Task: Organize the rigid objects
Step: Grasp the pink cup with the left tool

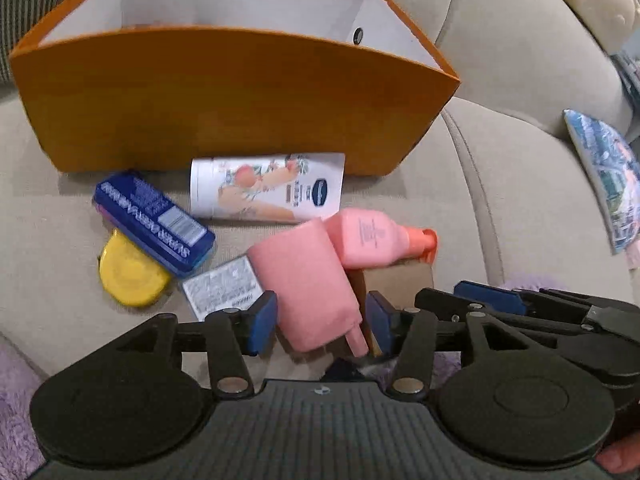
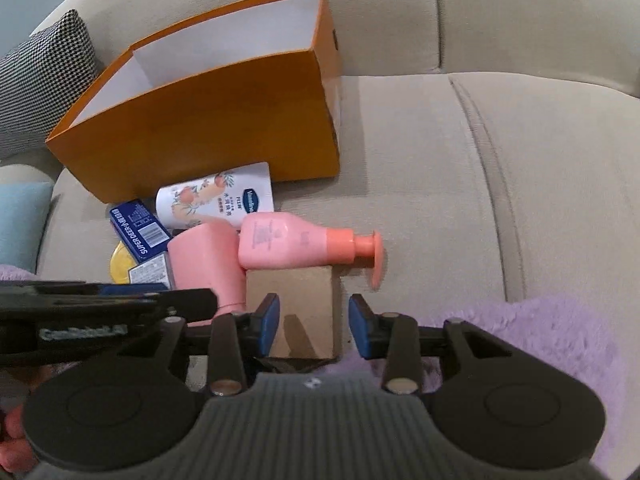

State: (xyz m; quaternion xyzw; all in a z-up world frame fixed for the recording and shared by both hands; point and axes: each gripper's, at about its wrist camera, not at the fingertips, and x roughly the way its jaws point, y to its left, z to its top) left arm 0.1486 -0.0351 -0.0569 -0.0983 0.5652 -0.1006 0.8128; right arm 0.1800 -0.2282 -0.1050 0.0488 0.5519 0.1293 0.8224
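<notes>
An orange box (image 1: 224, 100) with a white inside stands open on a beige sofa; it also shows in the right wrist view (image 2: 224, 120). In front of it lie a white Vaseline bottle (image 1: 268, 186), a blue box (image 1: 154, 220), a yellow disc (image 1: 128, 276), a pink pump bottle (image 1: 372, 240) and a pink block-shaped bottle (image 1: 308, 280). My left gripper (image 1: 320, 326) is open, its pads on either side of the pink block-shaped bottle. My right gripper (image 2: 314, 328) is open around a brown cardboard box (image 2: 300, 308).
A small printed white packet (image 1: 222, 292) lies beside the pink bottle. A purple fluffy blanket (image 2: 540, 344) covers the sofa's near side. A checked cushion (image 2: 44, 76) and a light blue cushion (image 2: 20, 224) sit at the left. A printed cushion (image 1: 604, 172) lies at the right.
</notes>
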